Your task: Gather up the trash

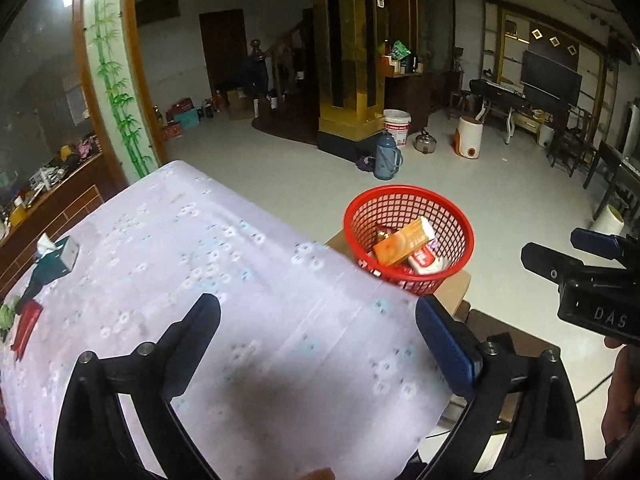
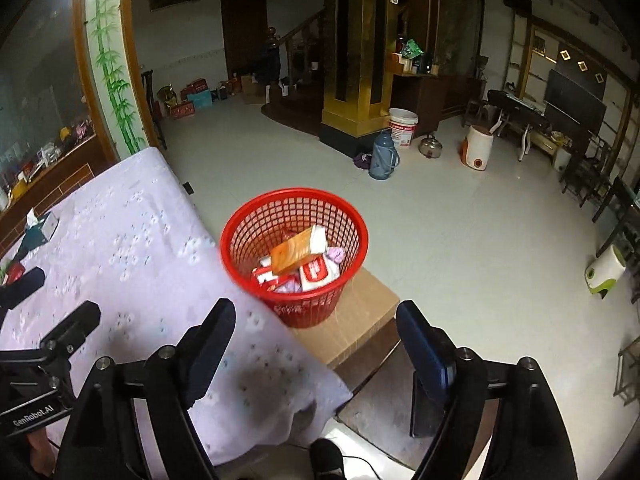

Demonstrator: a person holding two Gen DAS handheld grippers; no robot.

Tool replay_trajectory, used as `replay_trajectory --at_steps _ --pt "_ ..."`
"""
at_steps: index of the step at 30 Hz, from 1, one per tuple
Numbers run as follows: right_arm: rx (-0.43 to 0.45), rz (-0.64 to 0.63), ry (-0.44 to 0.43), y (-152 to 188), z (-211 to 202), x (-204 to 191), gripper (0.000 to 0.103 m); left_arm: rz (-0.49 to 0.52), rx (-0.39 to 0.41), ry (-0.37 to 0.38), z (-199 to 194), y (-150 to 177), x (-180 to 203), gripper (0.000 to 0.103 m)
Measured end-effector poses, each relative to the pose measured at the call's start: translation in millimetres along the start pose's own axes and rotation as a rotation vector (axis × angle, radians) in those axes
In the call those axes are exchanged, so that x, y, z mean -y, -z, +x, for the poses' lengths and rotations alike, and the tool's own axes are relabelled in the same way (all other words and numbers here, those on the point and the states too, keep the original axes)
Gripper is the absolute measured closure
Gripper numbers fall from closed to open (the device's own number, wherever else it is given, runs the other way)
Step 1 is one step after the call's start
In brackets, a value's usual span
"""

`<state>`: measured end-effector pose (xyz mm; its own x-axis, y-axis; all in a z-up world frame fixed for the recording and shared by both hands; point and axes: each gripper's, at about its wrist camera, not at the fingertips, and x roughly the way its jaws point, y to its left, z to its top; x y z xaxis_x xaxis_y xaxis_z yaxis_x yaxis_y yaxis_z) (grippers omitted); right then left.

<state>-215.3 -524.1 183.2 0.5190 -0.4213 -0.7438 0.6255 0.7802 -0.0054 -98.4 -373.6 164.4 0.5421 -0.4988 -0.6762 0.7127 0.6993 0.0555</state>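
Both grippers held open and empty above the covered table.

The left gripper and right gripper are being held with jaws spread wide, nothing between them. The red basket is sitting on a cardboard box just beside the table, and is being occupied by an orange carton and red-and-white wrappers. A red packet and tissue box are lying at the table's far left.

A red mesh basket stands upright at centre frame on a brown cardboard box beside the cloth-covered table, holding an orange carton tilted atop red-and-white packets, while a red wrapper lies at the table's far-left edge.
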Motion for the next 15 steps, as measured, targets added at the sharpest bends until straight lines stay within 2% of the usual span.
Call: replay_trajectory --at_steps 4,11,15 --pt "0.02 0.01 0.015 5.7 -13.2 -5.3 0.017 0.052 0.024 -0.095 -11.2 11.8 -2.9 0.005" --pt "0.028 0.004 0.011 11.3 -20.5 -16.2 0.017 0.05 0.042 -0.09 -23.5 16.6 -8.0 0.005" --pt "0.025 -0.002 0.004 11.3 -19.9 -18.3 0.017 0.06 0.048 -0.137 -25.4 18.3 -5.2 0.005"
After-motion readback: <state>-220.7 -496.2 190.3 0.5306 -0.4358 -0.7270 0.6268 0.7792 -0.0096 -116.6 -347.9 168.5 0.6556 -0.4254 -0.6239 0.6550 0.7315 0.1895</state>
